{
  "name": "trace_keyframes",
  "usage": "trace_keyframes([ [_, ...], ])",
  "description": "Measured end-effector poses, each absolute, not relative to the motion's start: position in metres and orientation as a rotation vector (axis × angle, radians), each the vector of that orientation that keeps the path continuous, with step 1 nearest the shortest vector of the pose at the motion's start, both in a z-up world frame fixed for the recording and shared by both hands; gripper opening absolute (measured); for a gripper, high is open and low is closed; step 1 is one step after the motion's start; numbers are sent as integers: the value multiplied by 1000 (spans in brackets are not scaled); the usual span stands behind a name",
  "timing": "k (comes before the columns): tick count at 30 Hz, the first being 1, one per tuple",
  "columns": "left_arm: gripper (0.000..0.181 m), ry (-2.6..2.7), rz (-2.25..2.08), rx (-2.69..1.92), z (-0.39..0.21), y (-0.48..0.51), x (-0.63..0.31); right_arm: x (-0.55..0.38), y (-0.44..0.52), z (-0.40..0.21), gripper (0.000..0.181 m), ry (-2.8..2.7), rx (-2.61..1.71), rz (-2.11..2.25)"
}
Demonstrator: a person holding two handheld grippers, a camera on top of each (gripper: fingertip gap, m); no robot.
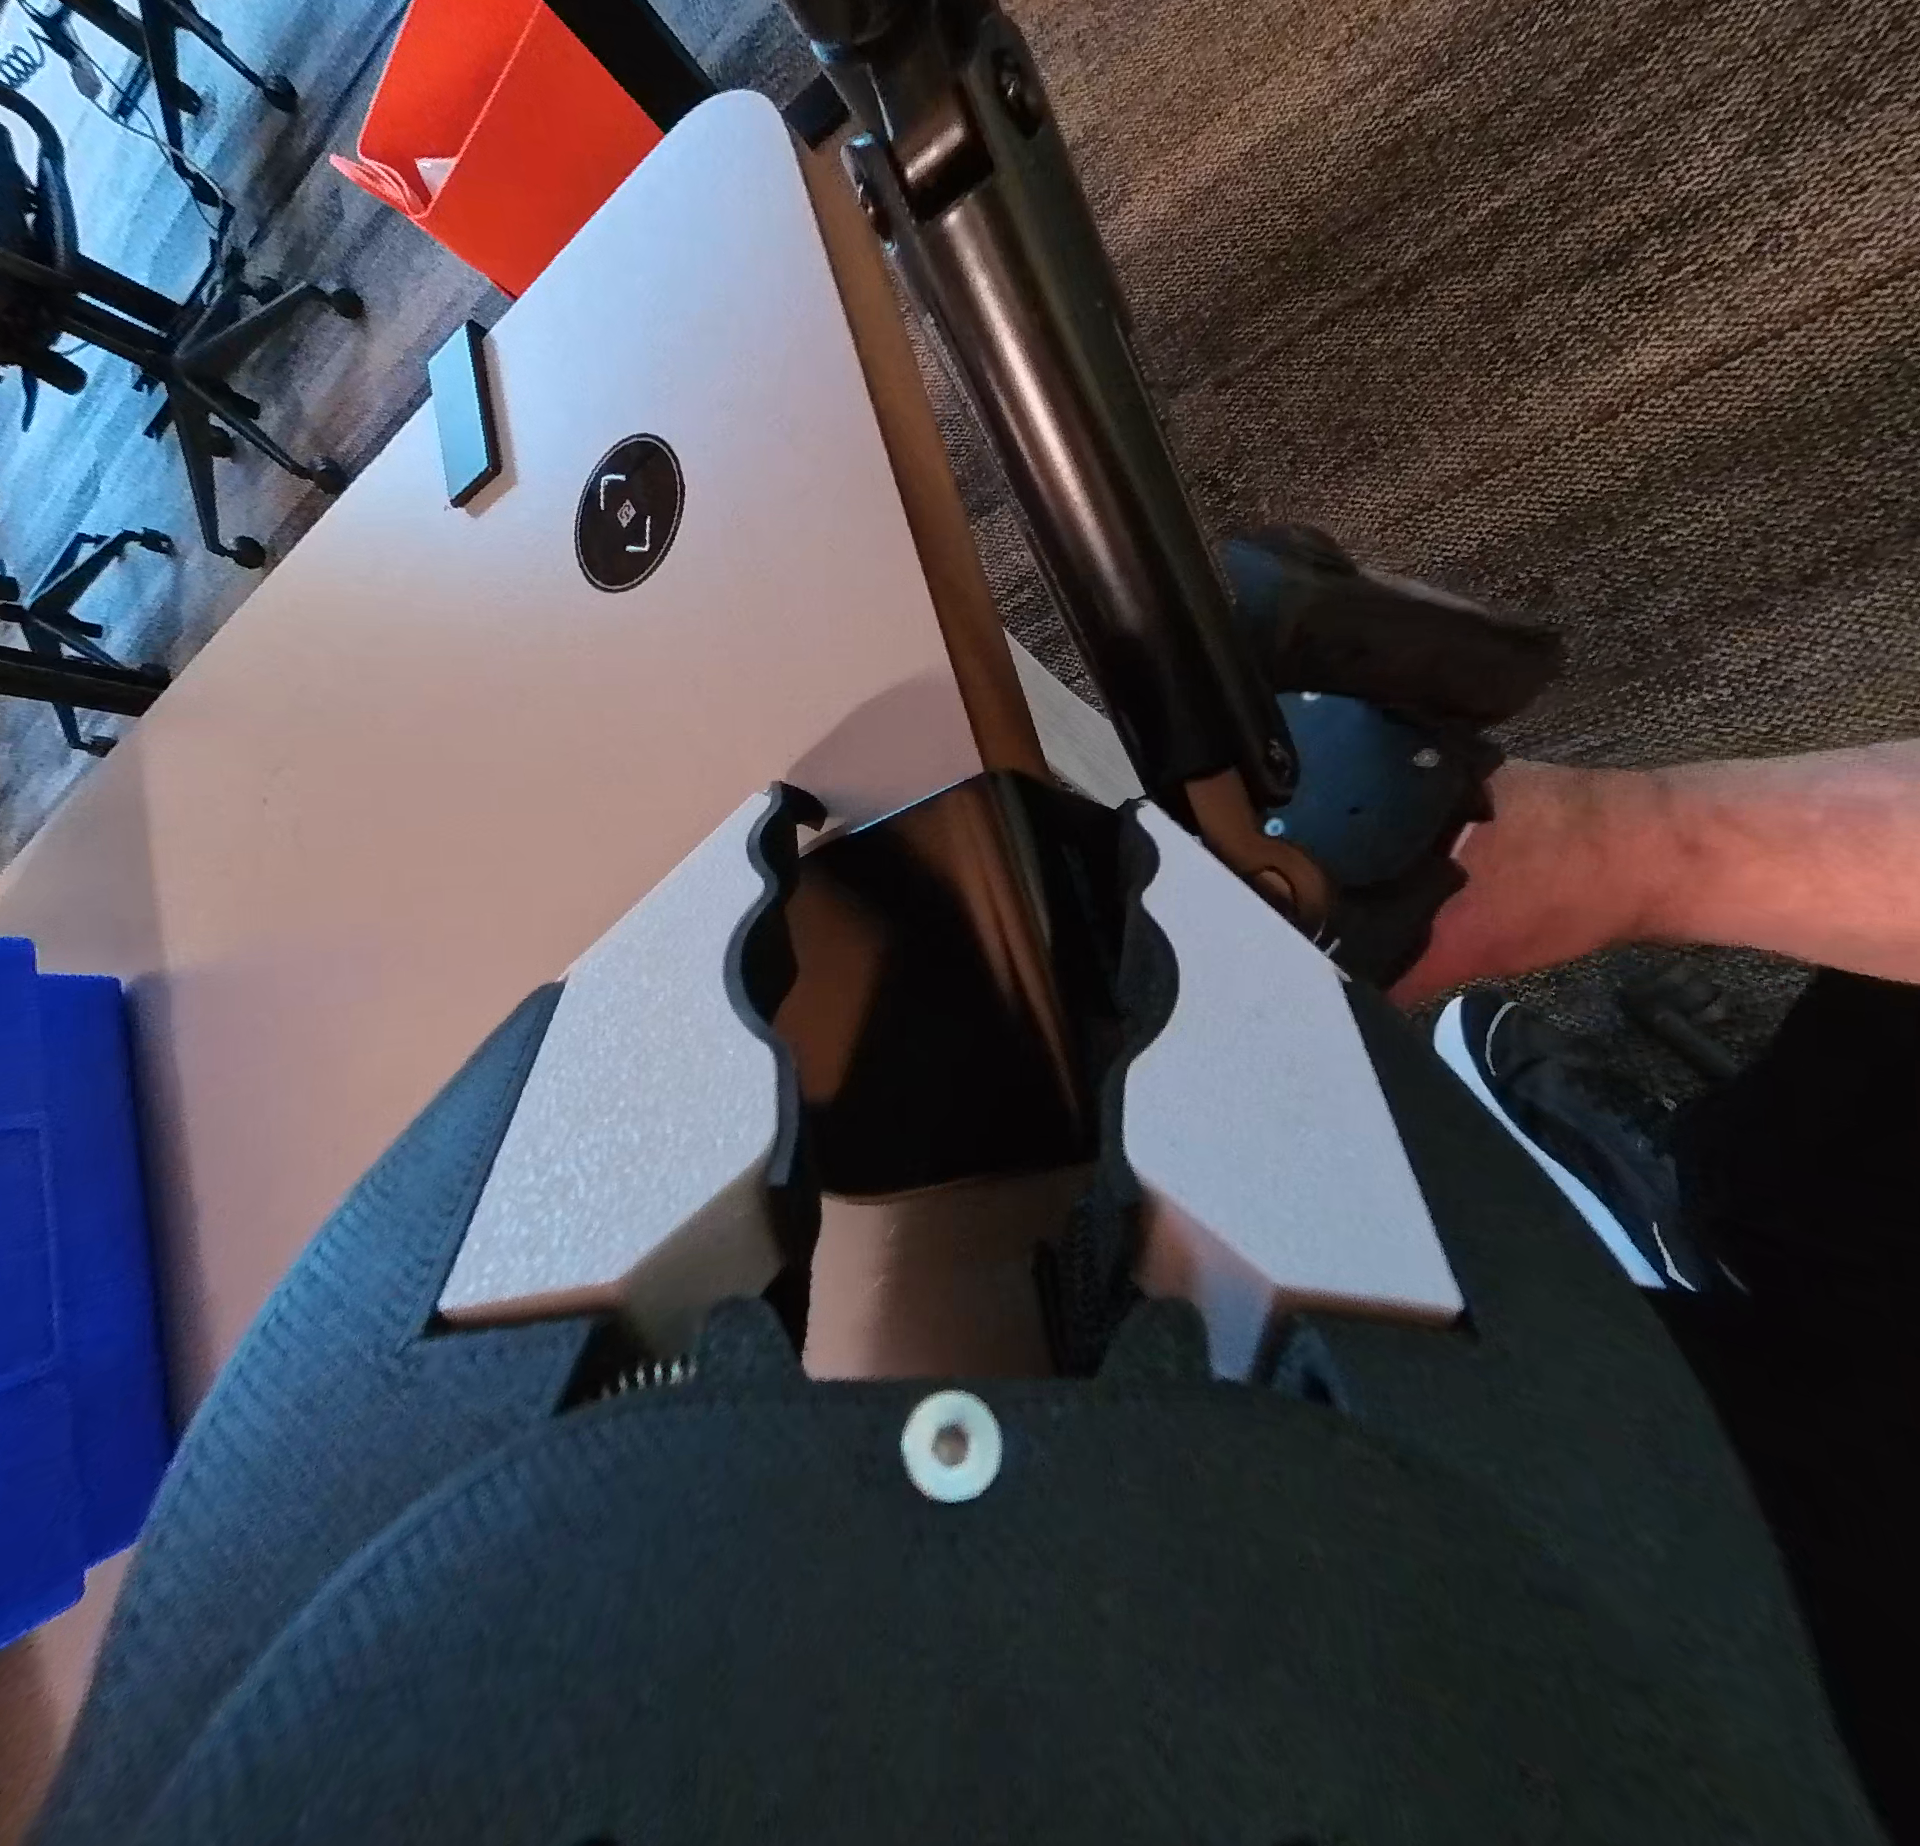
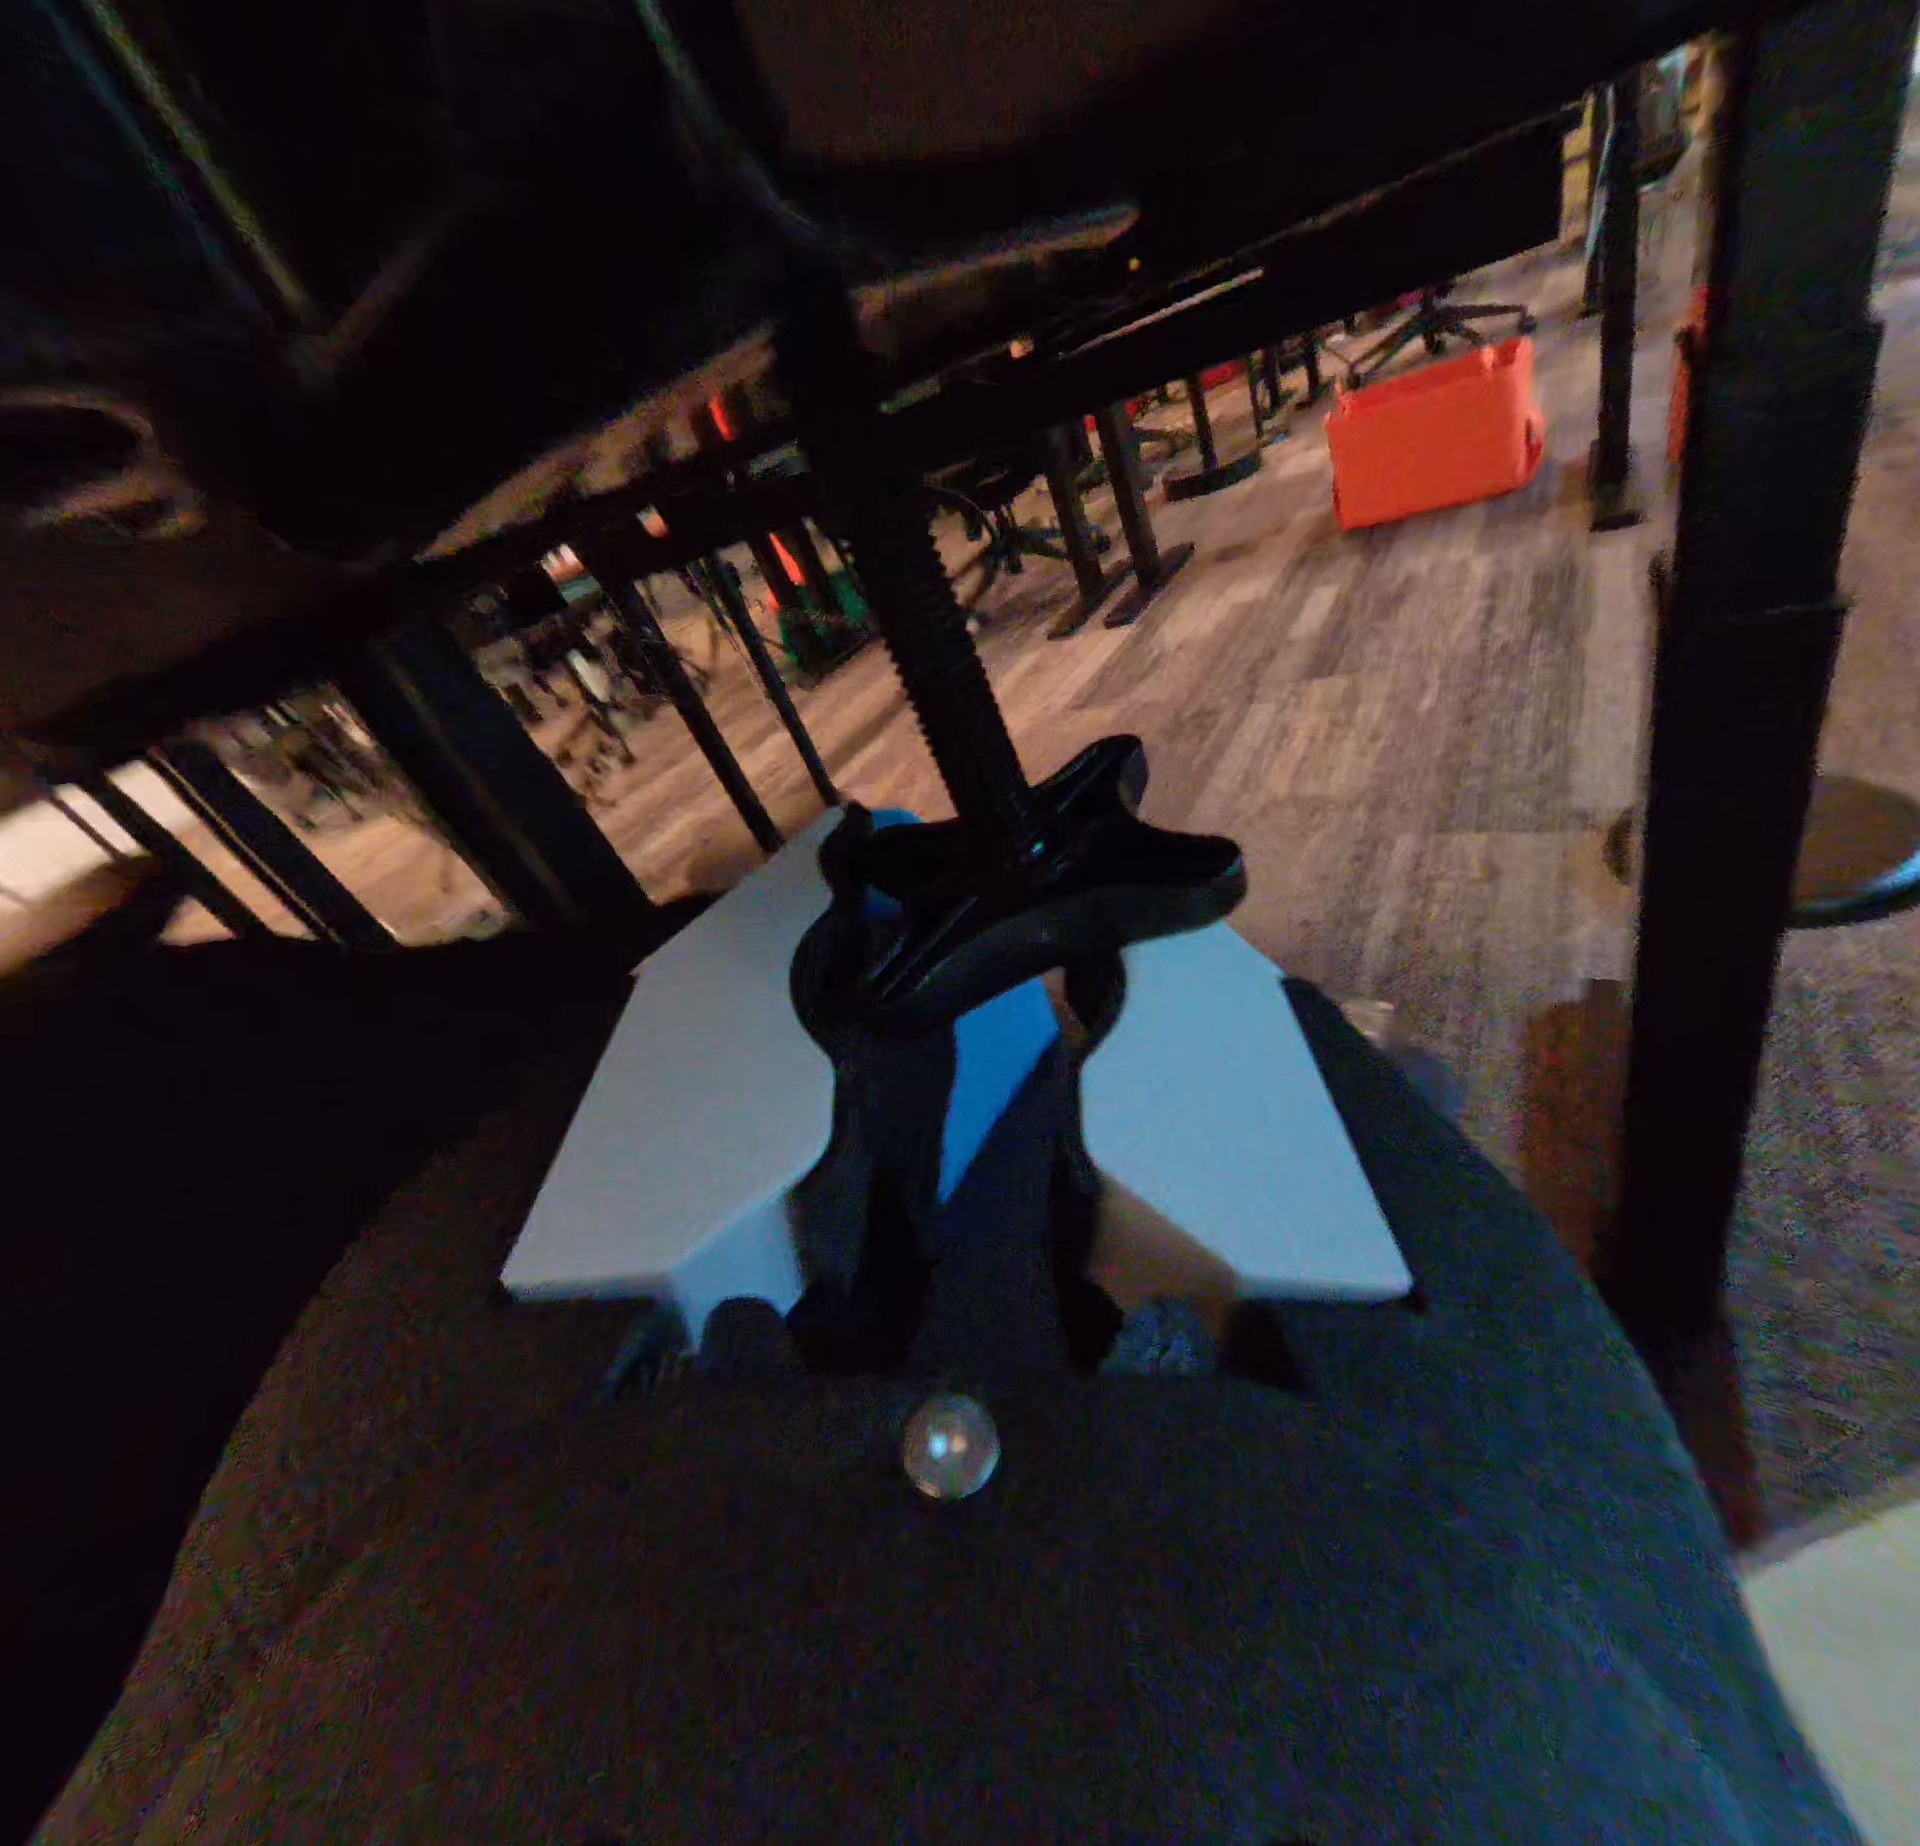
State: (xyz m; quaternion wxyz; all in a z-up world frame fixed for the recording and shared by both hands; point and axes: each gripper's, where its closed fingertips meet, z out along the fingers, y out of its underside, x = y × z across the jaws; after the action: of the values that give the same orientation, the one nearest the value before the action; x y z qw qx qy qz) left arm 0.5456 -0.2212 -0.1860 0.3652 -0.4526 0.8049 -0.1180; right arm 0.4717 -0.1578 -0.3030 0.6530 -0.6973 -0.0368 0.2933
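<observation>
My left gripper (image 1: 951,820) is shut on a glossy black clamp block (image 1: 935,975) at the edge of a pale table (image 1: 416,757). A black jointed arm (image 1: 1049,362) rises from the block. In the left wrist view a person's hand (image 1: 1579,882) holds the other gripper (image 1: 1371,809) below the table edge. In the right wrist view, under the dark table underside (image 2: 935,30), my right gripper (image 2: 971,923) is closed around a black star-shaped knob (image 2: 1039,871) on a threaded screw (image 2: 935,633). A blue piece (image 2: 997,1058) shows between the fingers behind the knob.
On the table lie a black round disc (image 1: 629,511) and a grey flat slab (image 1: 470,414); a blue object (image 1: 62,1225) sits at the left edge. An orange crate (image 1: 499,134) (image 2: 1434,435), office chairs (image 1: 156,342) and a black table leg (image 2: 1756,653) stand on the carpet. A shoe (image 1: 1558,1121) is nearby.
</observation>
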Motion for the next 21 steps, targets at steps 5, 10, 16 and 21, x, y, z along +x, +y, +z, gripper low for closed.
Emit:
trace_keyframes([
  [5, 61, 2074, -300, -1159, -186, -222, 545, 485, -181, -312, 52, 139, -1466, 740],
  [10, 61, 2075, -299, -1158, -186, -222, 545, 492, -199, -308, 56, 140, -1490, 589],
  [16, 62, 2078, -298, -1155, -186, -222, 545, 486, -241, -282, 33, 14, -1577, 363],
  [21, 65, 2087, -319, -1161, -186, -224, 545, 477, -276, -237, 43, -56, -1545, 239],
])
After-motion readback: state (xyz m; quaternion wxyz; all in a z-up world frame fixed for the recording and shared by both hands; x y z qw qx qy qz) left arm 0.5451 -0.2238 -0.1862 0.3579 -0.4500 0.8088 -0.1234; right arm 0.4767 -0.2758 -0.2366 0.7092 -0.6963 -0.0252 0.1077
